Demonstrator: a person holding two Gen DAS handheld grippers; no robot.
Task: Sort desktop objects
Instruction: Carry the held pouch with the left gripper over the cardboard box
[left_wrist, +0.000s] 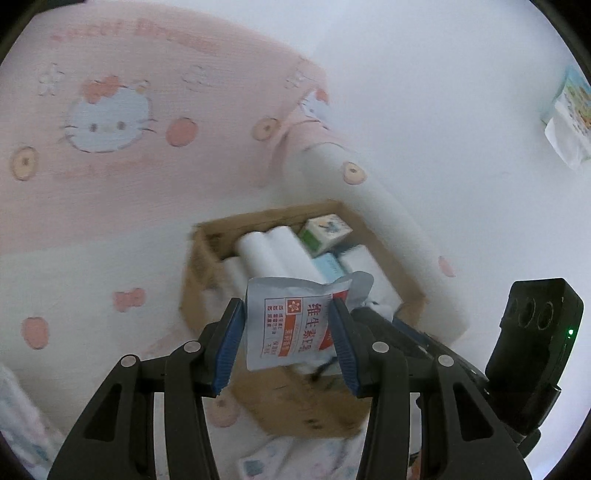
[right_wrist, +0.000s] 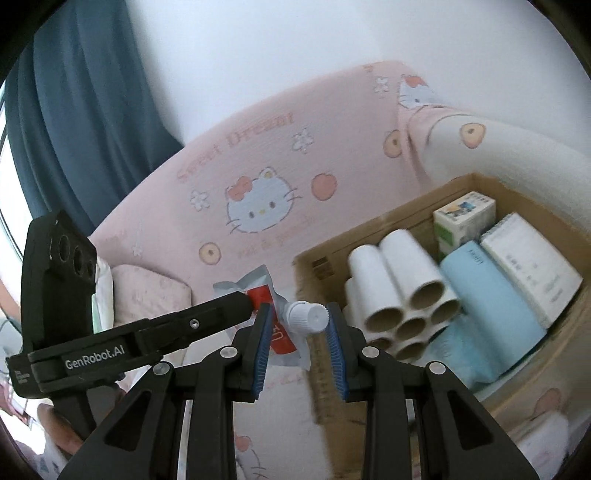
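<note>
Cardboard box waits just ahead, below the pouch; left gripper clamps its body, right gripper its white cap, long axis spanning both.

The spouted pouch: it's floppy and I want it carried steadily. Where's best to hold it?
Probably as now: the left gripper clamps the flat body of the spouted pouch across its width, and the right gripper grips the rigid white cap from its sides. The cap is the only stiff part.
</note>
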